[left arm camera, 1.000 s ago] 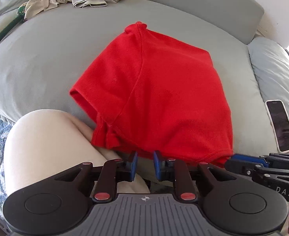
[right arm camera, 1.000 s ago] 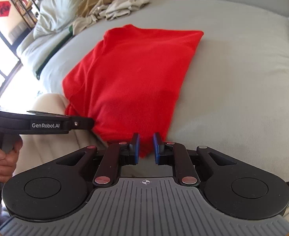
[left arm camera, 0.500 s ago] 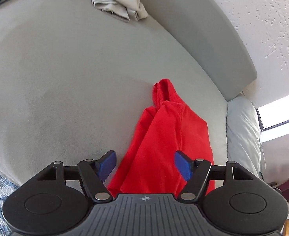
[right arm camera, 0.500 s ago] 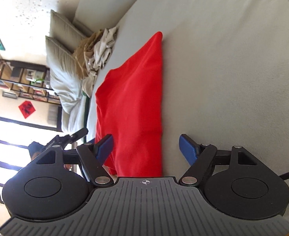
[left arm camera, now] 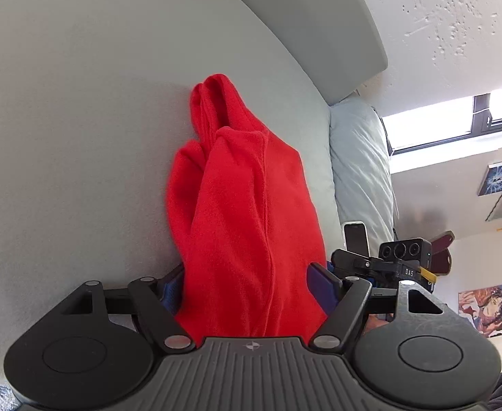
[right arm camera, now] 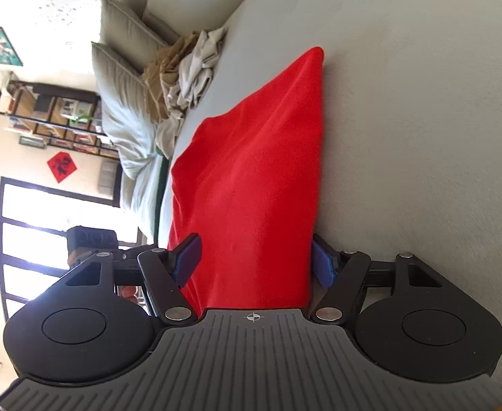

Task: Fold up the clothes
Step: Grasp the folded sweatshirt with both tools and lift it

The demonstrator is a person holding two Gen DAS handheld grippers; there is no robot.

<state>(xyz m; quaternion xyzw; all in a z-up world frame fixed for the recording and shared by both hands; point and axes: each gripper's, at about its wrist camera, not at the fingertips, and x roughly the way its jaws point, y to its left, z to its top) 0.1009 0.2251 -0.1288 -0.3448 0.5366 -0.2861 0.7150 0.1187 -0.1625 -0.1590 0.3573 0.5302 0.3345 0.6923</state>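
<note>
One red garment (left arm camera: 240, 212) lies folded and bunched into a long, soft ridge on the grey sofa seat (left arm camera: 79, 137). The left hand-held gripper (left arm camera: 247, 289) straddles its near end, jaws opening, cloth between the pads. The right hand-held gripper (right arm camera: 256, 260) straddles it too, jaws wide but easing inward. One crumpled heap of pale clothes (right arm camera: 189, 75) waits by two cushions (right arm camera: 120, 68).

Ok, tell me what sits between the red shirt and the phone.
Bare grey cushion only: the left wrist view shows nothing between the red shirt and the phone.
</note>
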